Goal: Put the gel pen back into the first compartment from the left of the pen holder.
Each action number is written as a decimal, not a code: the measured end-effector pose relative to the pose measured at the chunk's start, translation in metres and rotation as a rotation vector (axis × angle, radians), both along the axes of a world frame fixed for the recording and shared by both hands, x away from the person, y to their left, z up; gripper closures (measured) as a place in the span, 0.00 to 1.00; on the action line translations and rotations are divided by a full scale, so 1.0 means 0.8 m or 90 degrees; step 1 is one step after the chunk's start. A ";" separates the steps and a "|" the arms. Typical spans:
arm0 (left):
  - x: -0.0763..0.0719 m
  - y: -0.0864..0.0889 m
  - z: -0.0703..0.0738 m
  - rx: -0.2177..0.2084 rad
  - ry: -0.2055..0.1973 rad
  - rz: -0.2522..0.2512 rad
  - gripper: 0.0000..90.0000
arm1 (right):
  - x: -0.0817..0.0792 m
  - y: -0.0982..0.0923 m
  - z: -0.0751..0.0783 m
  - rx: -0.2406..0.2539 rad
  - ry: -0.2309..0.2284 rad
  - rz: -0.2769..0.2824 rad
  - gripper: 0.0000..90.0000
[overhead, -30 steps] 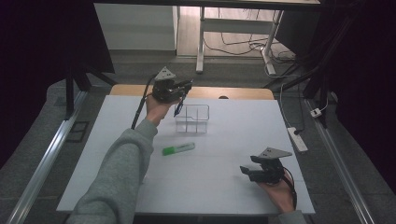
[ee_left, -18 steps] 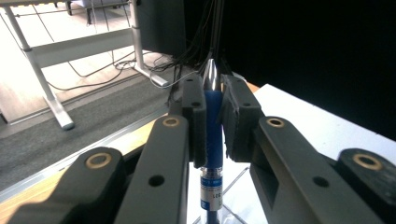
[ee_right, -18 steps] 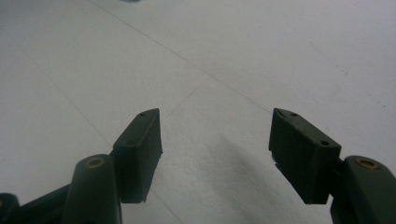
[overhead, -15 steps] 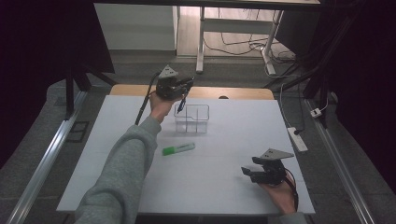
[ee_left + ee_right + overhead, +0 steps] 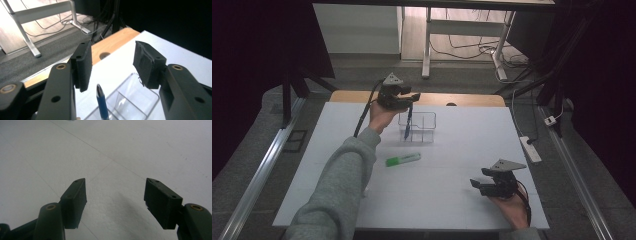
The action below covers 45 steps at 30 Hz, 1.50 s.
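Left gripper jaws just opening above white tabletop; dark room.

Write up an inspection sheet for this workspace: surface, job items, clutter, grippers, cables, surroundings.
Surface: white tabletop, wooden edge strip at the far side.
Job's things: blue pen standing tip-down in the clear plastic compartment organiser; green highlighter marker lying flat in front of the organiser.
Clutter: nothing seen.
Grippers: left gripper above the organiser, jaws just opened, pads clear of the pen; right gripper open and empty, low over the near right of the tabletop.
Cables: gripper cable along the left forearm; loose wires on the floor beyond.
Surroundings: white power strip on grey floor; white desk legs behind.
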State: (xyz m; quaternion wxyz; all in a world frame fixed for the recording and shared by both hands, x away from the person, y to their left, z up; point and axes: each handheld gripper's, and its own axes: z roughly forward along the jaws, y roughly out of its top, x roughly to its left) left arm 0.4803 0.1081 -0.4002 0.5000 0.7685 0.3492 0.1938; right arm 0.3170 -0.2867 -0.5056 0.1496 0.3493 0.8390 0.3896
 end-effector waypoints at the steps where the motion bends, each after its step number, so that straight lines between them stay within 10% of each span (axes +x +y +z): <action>1: -0.002 0.002 0.000 0.002 0.003 -0.003 0.52 | 0.000 0.000 0.000 0.000 -0.001 0.000 0.38; 45: -0.093 0.046 -0.023 0.069 0.048 -0.074 0.47 | 0.001 -0.001 0.005 0.005 -0.011 -0.001 0.38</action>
